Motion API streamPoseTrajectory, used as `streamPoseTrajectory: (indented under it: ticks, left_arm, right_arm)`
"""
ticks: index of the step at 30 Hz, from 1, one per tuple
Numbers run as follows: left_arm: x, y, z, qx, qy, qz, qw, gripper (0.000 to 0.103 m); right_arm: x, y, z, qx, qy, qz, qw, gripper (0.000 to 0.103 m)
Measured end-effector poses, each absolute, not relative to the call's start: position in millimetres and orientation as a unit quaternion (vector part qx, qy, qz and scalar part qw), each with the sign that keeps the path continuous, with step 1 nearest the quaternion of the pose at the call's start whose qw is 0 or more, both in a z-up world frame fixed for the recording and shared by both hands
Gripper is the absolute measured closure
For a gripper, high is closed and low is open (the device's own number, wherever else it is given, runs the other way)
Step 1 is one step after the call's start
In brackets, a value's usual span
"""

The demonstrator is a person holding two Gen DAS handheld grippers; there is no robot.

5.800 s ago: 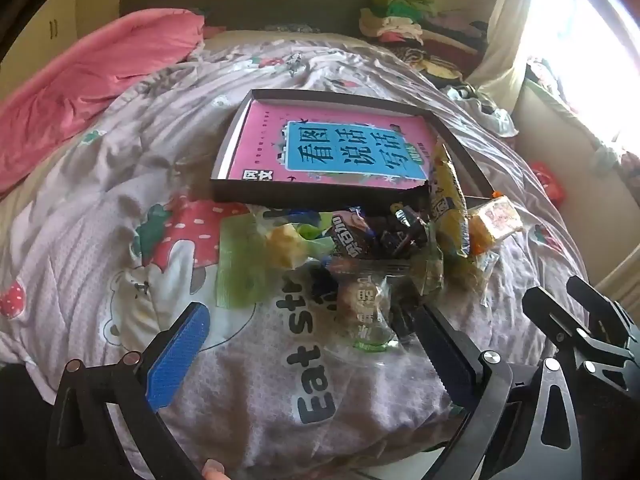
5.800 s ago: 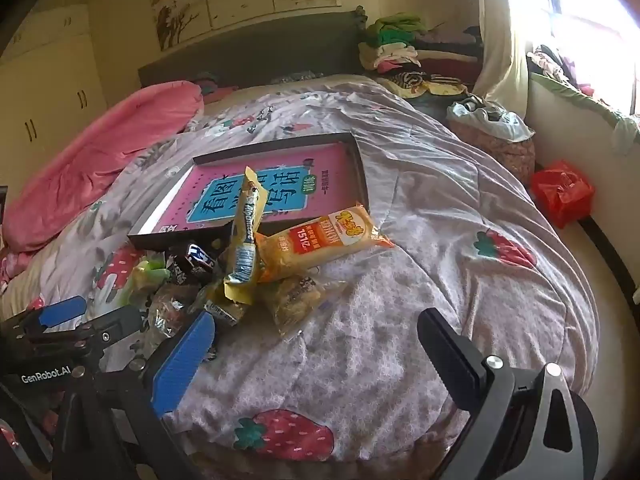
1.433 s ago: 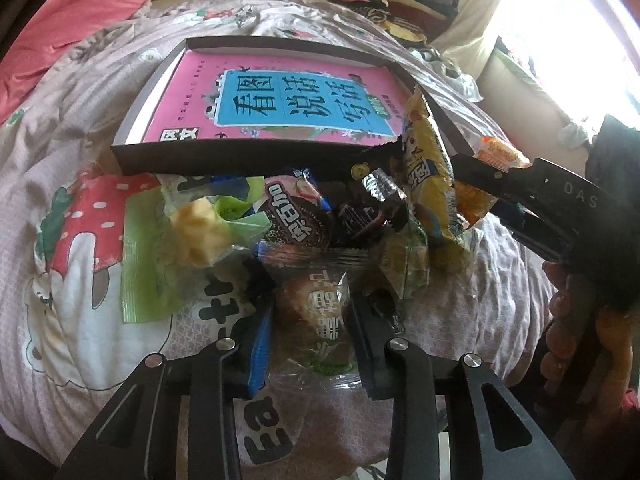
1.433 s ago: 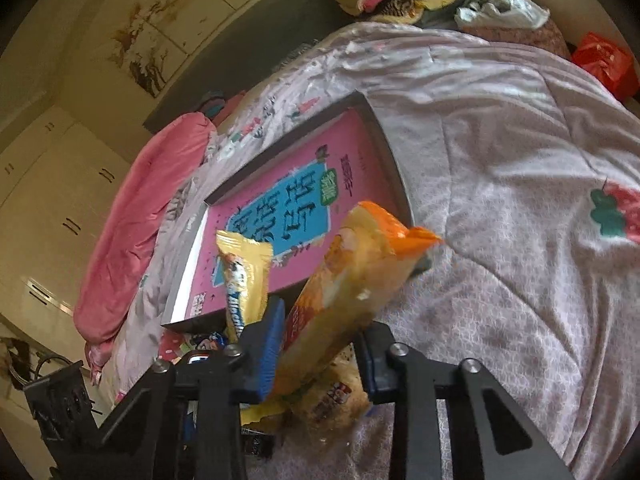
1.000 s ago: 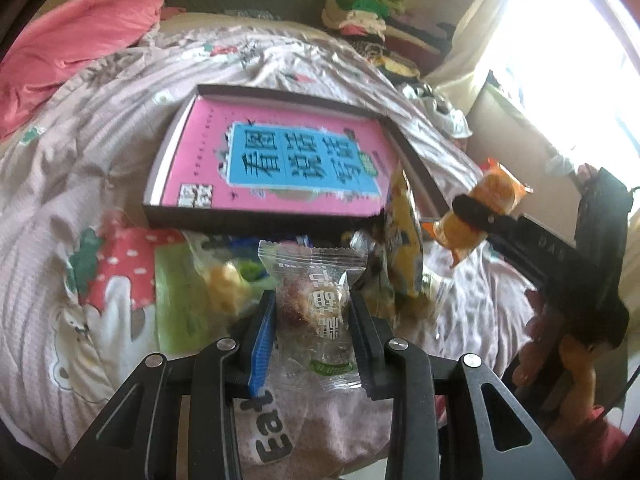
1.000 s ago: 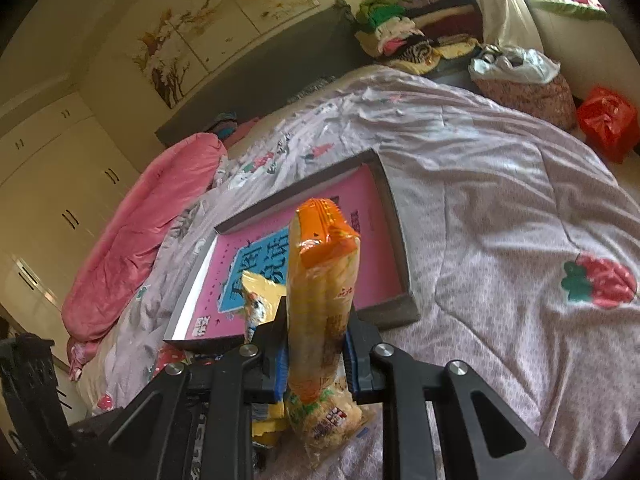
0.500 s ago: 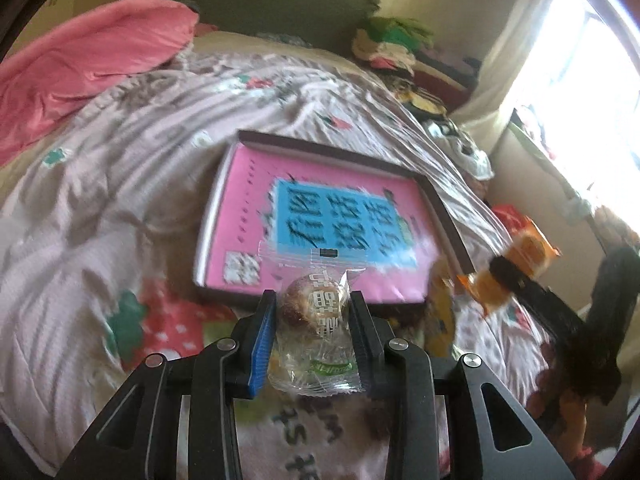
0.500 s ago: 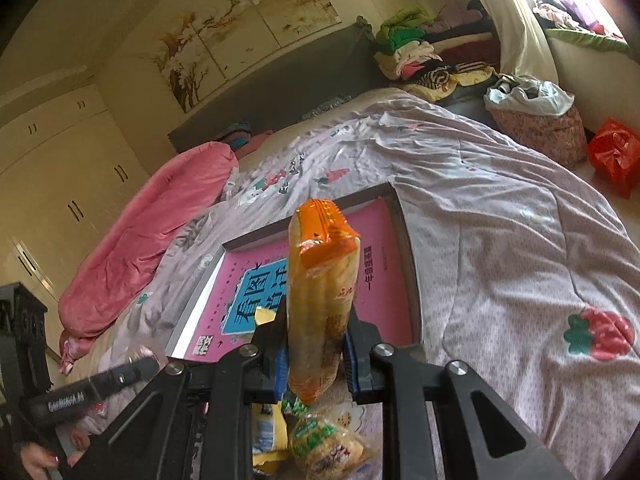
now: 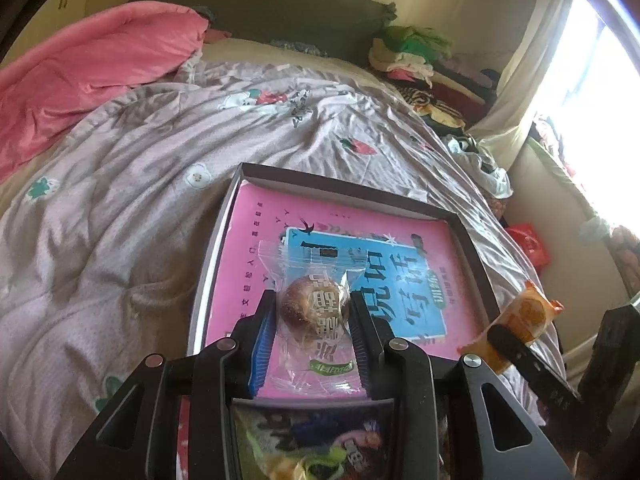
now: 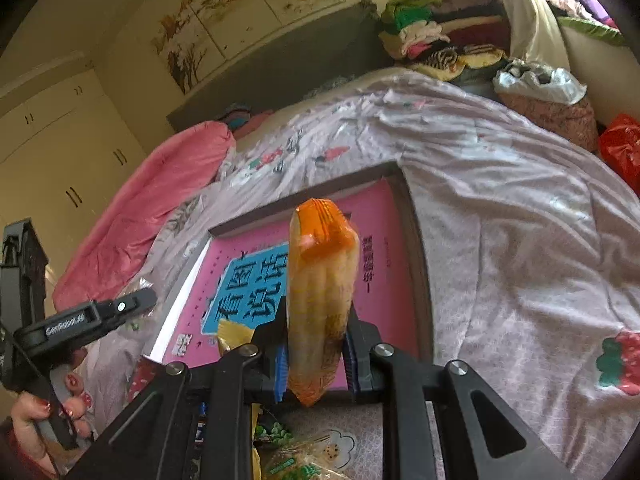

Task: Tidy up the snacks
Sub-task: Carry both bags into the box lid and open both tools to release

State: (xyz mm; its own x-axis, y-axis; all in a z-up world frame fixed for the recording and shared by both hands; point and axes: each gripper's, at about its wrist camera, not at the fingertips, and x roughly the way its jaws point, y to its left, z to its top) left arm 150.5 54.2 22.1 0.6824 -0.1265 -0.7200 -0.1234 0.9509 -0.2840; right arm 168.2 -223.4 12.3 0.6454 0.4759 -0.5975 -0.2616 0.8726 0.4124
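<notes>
Left gripper (image 9: 313, 316) clamped on clear-wrapped bun (image 9: 314, 308), right gripper (image 10: 316, 344) clamped on orange snack pack (image 10: 322, 280), both above tray (image 9: 340, 184)

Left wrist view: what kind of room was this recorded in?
A bedroom, by the look of it: the work surface is a bed with a strawberry-print quilt, a pink duvet lies bunched near the headboard, and folded clothes are stacked alongside.
</notes>
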Motion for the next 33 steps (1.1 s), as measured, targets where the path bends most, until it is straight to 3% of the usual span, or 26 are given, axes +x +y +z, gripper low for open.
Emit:
streamPoseTrajectory:
  ticks: [23,33]
  left_arm:
    - [167,49,-17,-0.144,0.437,0.012,0.888,0.066]
    - [166,48,-20,-0.148,0.439,0.010,0.886,0.065]
  right_arm:
    - [175,-214,-1,0.114,0.383,0.194,0.896,0.079]
    - [174,-215,1,0.107,0.380,0.186,0.900,0.067]
